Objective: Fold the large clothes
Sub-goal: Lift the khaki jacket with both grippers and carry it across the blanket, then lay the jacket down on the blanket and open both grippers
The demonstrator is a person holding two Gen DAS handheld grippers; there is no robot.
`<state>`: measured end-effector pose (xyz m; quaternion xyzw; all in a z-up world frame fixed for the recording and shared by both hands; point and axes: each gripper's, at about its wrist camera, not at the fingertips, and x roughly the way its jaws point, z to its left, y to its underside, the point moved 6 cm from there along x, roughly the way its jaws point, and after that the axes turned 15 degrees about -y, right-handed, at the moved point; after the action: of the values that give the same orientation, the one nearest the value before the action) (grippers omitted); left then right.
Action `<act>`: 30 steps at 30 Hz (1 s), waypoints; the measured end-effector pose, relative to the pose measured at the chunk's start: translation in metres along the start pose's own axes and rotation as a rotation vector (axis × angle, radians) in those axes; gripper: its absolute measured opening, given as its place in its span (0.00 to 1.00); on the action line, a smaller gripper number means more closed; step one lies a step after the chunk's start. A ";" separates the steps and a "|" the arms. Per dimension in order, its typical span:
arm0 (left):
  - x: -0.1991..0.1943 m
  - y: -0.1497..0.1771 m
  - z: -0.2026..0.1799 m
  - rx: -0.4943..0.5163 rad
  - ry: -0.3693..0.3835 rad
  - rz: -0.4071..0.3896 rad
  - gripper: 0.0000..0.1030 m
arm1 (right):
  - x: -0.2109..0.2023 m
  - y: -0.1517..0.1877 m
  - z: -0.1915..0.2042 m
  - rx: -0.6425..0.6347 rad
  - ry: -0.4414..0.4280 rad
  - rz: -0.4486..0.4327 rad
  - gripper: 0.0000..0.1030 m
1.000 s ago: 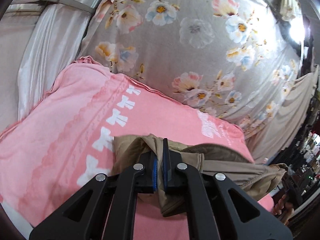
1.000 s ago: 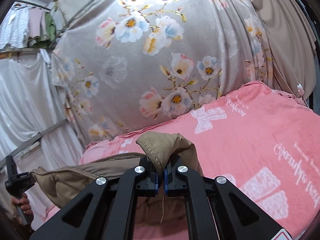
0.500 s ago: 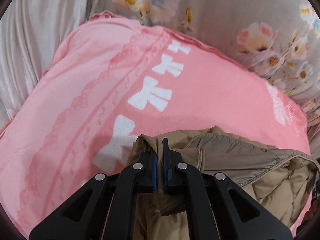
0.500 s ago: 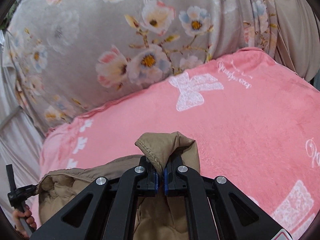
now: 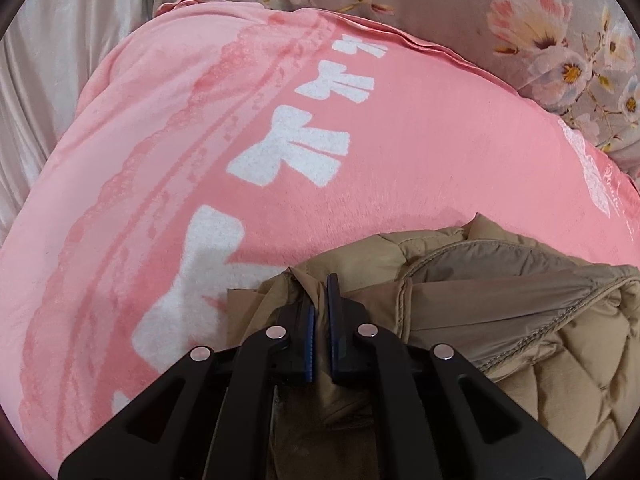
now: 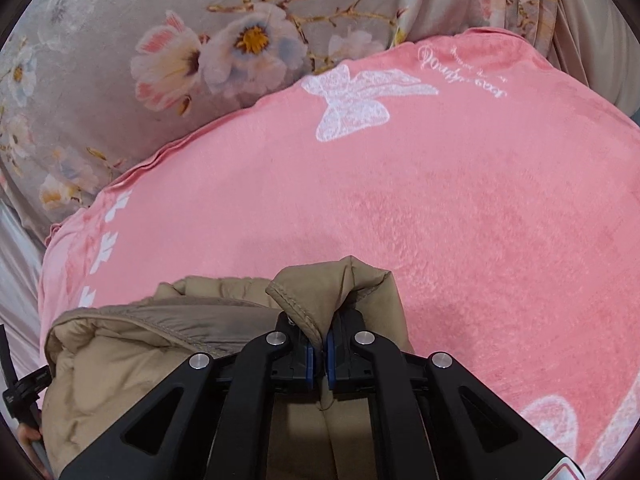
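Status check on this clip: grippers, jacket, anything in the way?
Left gripper shut on tan jacket. Right gripper shut on another bunch of it. Jacket slung between them over the pink blanket. Nothing in the way.

Jacket [image 5: 500, 312] on blanket [image 5: 400, 152], at blanket's near edge; left gripper [image 5: 320, 308] at jacket's left end, right gripper [image 6: 323, 336] at jacket's right end; floral sheet [image 6: 120, 80] behind blanket; curtain [image 5: 60, 60] left of blanket

Both wrist views, close above blanket [image 5: 400, 160]
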<state>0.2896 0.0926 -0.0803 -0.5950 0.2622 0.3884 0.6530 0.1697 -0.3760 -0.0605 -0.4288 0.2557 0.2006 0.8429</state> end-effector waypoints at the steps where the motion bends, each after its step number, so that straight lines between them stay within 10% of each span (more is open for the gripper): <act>1: 0.001 0.000 -0.002 0.003 -0.004 -0.006 0.06 | 0.003 0.002 -0.002 0.004 -0.001 0.006 0.02; 19: 0.003 0.003 0.005 -0.068 0.051 -0.048 0.07 | 0.015 0.009 -0.009 0.037 -0.024 0.045 0.08; 24: -0.056 -0.015 0.049 -0.150 0.077 -0.110 0.71 | -0.065 -0.017 0.003 0.037 -0.056 -0.099 0.55; 27: -0.109 -0.033 0.068 -0.149 0.062 -0.226 0.70 | -0.113 -0.031 0.014 -0.013 -0.007 -0.185 0.53; 30: -0.146 -0.046 0.054 -0.112 0.073 -0.284 0.67 | -0.122 -0.032 0.045 -0.094 -0.007 -0.178 0.24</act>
<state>0.2388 0.1170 0.0721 -0.6752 0.1769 0.2845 0.6572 0.1033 -0.3708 0.0554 -0.4879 0.2040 0.1383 0.8373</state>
